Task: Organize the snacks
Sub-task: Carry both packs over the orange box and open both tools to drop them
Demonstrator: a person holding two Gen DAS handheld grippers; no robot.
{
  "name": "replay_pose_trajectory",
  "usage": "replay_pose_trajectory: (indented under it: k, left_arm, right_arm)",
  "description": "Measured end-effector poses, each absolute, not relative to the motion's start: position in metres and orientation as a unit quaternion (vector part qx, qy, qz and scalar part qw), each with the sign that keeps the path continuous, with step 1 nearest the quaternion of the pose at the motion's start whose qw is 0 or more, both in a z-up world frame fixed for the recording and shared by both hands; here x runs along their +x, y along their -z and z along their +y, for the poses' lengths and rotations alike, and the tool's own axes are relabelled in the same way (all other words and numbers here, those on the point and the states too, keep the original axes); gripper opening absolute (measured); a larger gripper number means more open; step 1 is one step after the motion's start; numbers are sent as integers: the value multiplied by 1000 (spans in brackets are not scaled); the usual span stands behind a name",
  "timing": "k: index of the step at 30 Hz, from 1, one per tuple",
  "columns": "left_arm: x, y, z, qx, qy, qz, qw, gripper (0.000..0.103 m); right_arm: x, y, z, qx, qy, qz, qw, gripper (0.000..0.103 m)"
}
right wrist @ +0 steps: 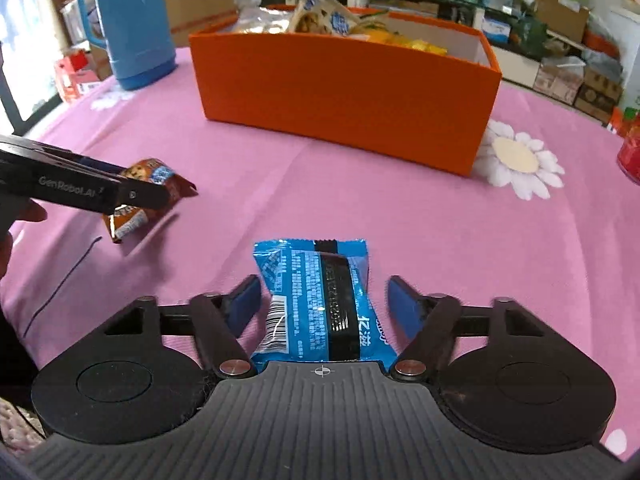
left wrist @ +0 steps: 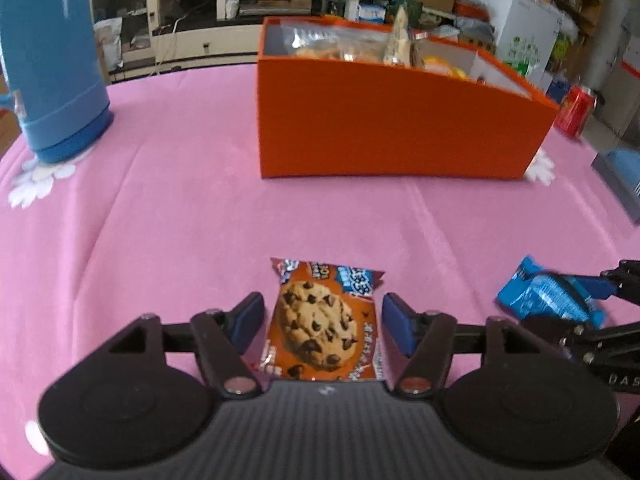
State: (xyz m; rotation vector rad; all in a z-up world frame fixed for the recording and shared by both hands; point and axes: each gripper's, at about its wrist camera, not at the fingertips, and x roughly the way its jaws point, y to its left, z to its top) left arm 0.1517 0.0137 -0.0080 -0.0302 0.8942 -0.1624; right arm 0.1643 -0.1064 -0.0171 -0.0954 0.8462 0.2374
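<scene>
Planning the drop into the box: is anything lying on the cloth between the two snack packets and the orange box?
Nothing visible. Only bare pink tablecloth separates the cookie packet and the blue snack packet from the orange box. The blue thermos stands off to the side.

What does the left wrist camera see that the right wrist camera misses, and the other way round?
Only the left wrist view shows the cookie wrapper's printed front, lying between the open left gripper.

Only the right wrist view shows the blue foil snack packet's barcode side, lying between the open right gripper, and a whole white daisy print beside the box.

Both show the orange cardboard box filled with snacks, the blue plastic thermos jug, the pink tablecloth and a red can.
</scene>
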Motion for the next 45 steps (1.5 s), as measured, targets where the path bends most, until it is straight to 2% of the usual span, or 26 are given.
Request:
replay_pose_trajectory:
  k: [1, 2, 3, 7, 11, 16, 19, 22, 27, 30, 32, 36, 40, 41, 42, 43, 45]
  left_arm:
    - [152, 10, 11, -2, 75, 427, 901, 57]
    - [153, 11, 8, 14, 74, 425, 902, 54]
    - [152, 10, 8, 14, 76, 423, 903, 45]
    - [143, -15, 22, -42, 92, 386, 917, 46]
    - [153, -52, 39, -105, 99, 342, 928, 45]
    - [214, -94, 29, -102, 81, 297, 946, 45]
    - [256, -103, 11, -113, 87, 281, 949, 46]
    - [297, -98, -9, -99, 82, 281, 951, 46]
    - [346, -75, -18, -77, 55, 301, 949, 46]
    - [358, -57, -15, -65, 46, 317, 945, 53]
    - [359, -50, -16, -62, 53, 318, 945, 63]
    - [349, -56, -23, -35, 57, 302, 951, 69]
    - [339, -74, -15, -72, 62, 278, 956, 75]
    - [334, -80, -13, -79, 60, 268, 958, 78]
    - [330, -86, -11, -84, 56, 257, 961, 88]
    - [324, -94, -9, -86, 48, 242, 965, 92]
    - [314, -110, -8, -85, 41, 219, 971, 92]
  right_arm:
    - [164, 20, -105, -43, -118, 411, 903, 33]
    - [164, 21, -103, -55, -118, 408, 904, 31]
    - [161, 20, -102, -60, -119, 405, 905, 26]
    - [156, 6, -117, -3, -127, 376, 918, 25]
    - [158, -33, -141, 62, -128, 321, 936, 25]
    - [210, -95, -151, 48, -101, 242, 964, 25]
    - [258, -109, -152, 49, -82, 217, 971, 25]
    - [304, -97, -148, 53, -76, 219, 971, 25]
    - [356, -48, -141, 65, -74, 274, 957, 25]
    - [372, -27, -137, 57, -72, 291, 952, 26]
    - [375, -24, -135, 56, -74, 297, 950, 29]
    - [381, -19, -140, 73, -72, 302, 948, 41]
    - [380, -25, -137, 83, -79, 302, 946, 66]
    - [376, -28, -135, 82, -83, 299, 947, 69]
    - [372, -32, -134, 81, -86, 293, 949, 78]
    - [367, -37, -131, 75, -82, 284, 952, 88]
    - [357, -48, -127, 52, -66, 264, 961, 90]
